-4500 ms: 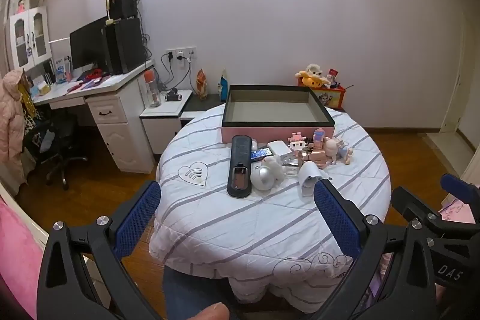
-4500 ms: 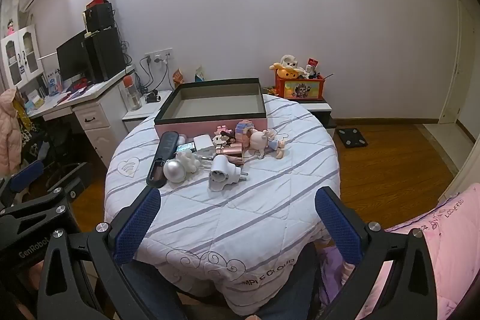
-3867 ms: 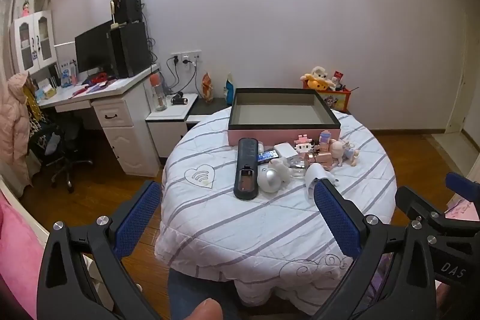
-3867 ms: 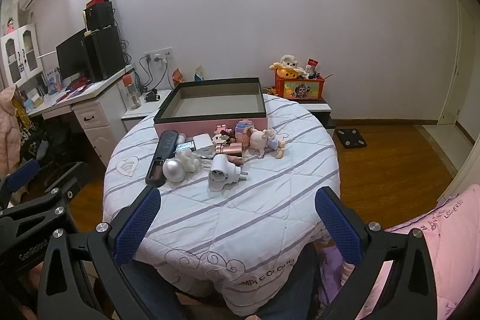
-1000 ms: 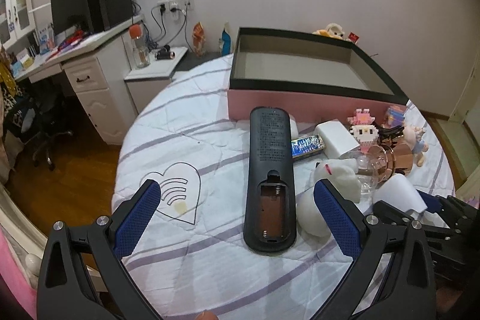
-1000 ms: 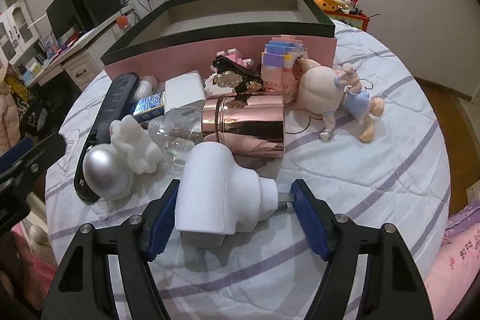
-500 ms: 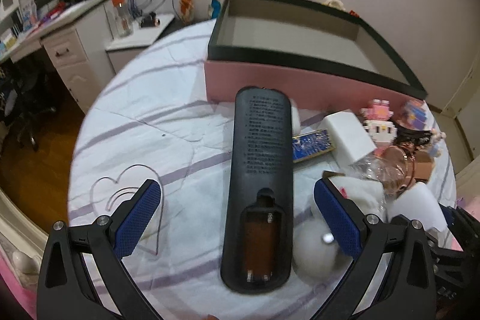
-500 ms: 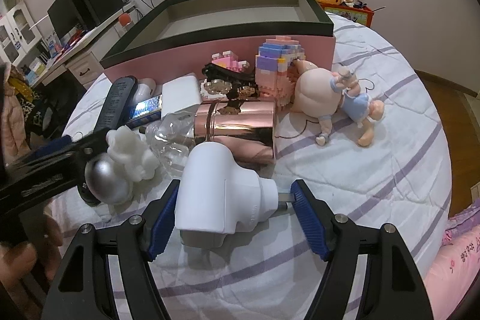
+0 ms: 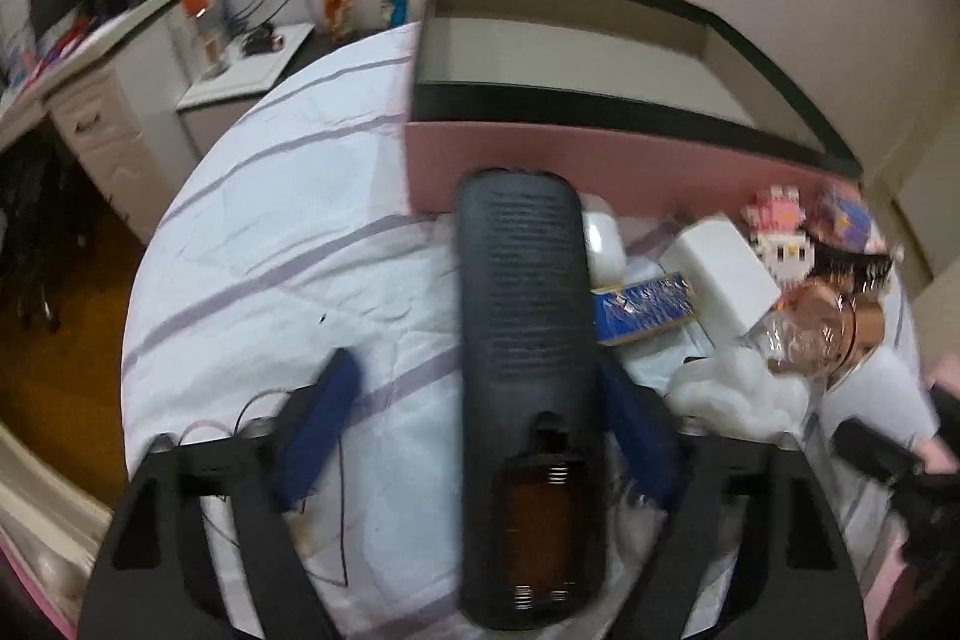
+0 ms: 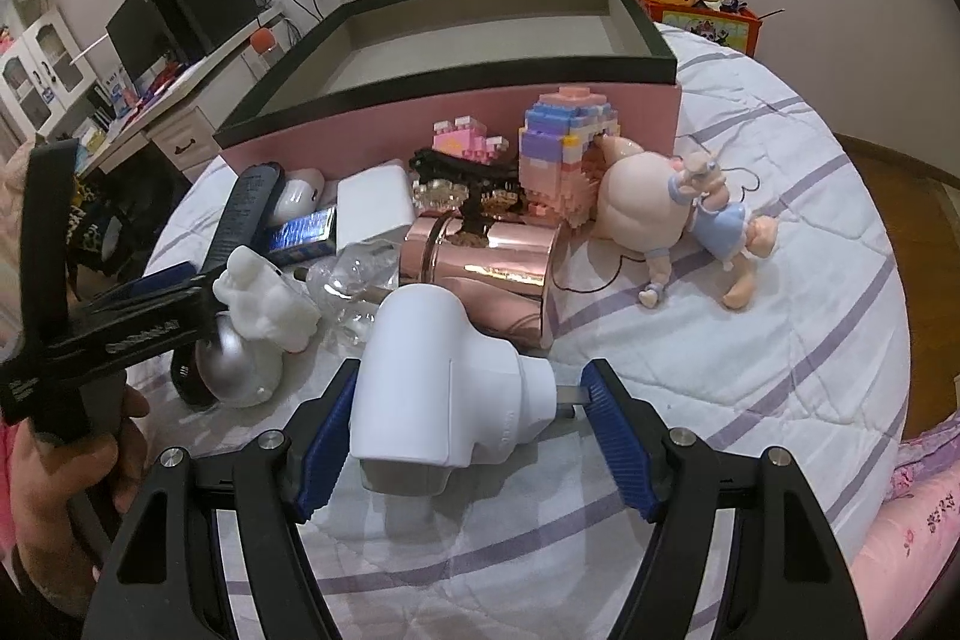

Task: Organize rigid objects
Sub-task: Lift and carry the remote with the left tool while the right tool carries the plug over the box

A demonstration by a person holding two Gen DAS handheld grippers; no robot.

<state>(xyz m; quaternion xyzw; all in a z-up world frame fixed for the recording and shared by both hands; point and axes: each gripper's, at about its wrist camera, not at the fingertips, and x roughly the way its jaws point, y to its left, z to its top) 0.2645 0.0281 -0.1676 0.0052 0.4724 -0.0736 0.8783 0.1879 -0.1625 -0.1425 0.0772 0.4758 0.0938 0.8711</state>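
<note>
A black remote lies back-up with its battery bay open on the white quilted table, between the fingers of my left gripper. The jaws are partly closed; the right pad is at the remote's edge, the left pad stands apart from it. My right gripper has its blue pads around a white plug adapter, touching its body on the left and its metal prong on the right. An open pink box with a black rim stands behind the clutter; it also shows in the left wrist view.
Between box and grippers lie a rose-gold cup, a block figure, a doll, a white charger, a silver ball and a white figurine. A desk stands left.
My left gripper dropped toward the remote and its jaws narrowed around it. My right gripper has stayed around the white adapter. The left gripper now shows at the left of the right wrist view.
</note>
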